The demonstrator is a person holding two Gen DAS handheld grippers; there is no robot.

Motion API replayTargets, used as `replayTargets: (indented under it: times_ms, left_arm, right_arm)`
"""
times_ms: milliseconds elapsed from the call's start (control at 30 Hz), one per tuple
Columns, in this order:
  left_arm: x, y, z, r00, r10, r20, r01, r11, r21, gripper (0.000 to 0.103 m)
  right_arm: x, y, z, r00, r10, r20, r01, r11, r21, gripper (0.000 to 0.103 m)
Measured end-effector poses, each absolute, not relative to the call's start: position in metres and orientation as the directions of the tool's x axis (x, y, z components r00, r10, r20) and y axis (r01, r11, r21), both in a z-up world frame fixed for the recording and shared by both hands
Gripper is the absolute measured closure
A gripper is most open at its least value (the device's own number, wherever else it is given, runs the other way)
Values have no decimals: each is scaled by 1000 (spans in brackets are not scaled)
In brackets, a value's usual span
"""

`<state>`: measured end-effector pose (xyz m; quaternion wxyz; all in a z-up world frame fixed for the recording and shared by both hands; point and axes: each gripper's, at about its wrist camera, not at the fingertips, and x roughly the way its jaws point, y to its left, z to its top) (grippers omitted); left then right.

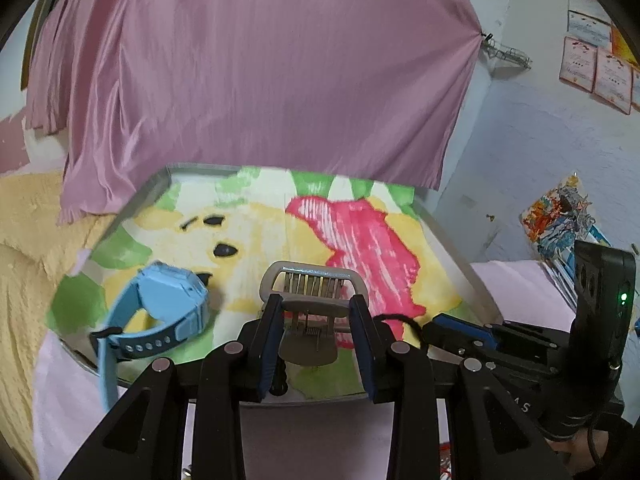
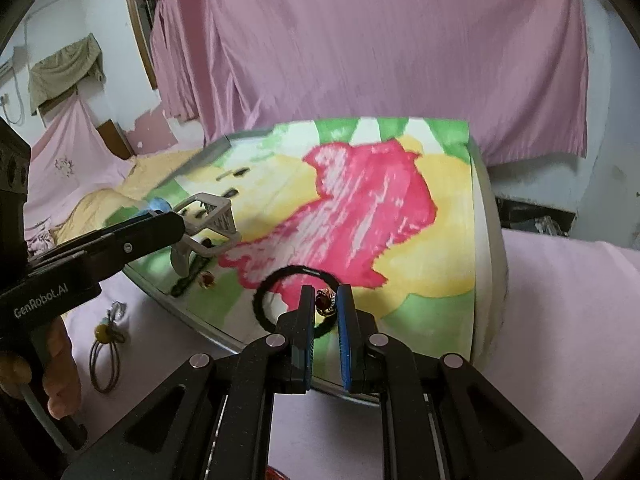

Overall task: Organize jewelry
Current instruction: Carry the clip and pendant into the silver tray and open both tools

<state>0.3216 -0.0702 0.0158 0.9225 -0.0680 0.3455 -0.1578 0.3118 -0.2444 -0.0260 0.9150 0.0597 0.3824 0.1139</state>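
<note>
The left gripper (image 1: 316,312) pinched a grey plastic claw hair clip (image 1: 310,292) above the towel-lined tray (image 1: 460,248), while the right gripper (image 2: 325,300) apparently clamped a black hair tie's red charm (image 2: 323,302).

The far half of my tray (image 2: 486,216) lay open. A blue watch (image 1: 172,304) blocked its left side, and the pink curtain (image 1: 260,80) hung close behind.

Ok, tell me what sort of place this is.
Probably a bedroom at home: pink curtains over the wall, a yellow blanket on a bed, and certificates stuck to the plaster.
</note>
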Motion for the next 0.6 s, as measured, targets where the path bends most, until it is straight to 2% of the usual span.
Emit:
replayTargets:
  times_ms: [133, 300, 433, 500, 567, 600]
  left_arm:
    - [328, -71, 5, 682, -333, -652, 233, 943, -238, 71]
    - [327, -71, 3, 673, -349, -652, 237, 937, -257, 71]
    - [326, -70, 5, 668, -359, -652, 242, 933, -265, 71]
    - [323, -70, 8, 675, -357, -646, 246, 934, -259, 71]
    - [319, -69, 12, 686, -360, -632, 252, 933, -257, 69]
    - [317, -68, 15, 693, -358, -626, 253, 934, -254, 66]
  right_arm:
    - [316, -244, -30, 668, 251, -700, -161, 968, 193, 93]
    - [317, -245, -32, 664, 250, -705, -159, 968, 193, 92]
    - [313, -247, -28, 677, 249, -693, -155, 968, 196, 87]
    - [309, -249, -23, 696, 243, -676, -149, 969, 196, 83]
    - [303, -251, -18, 716, 232, -658, -140, 972, 190, 63]
    - [301, -252, -16, 725, 226, -651, -135, 973, 187, 59]
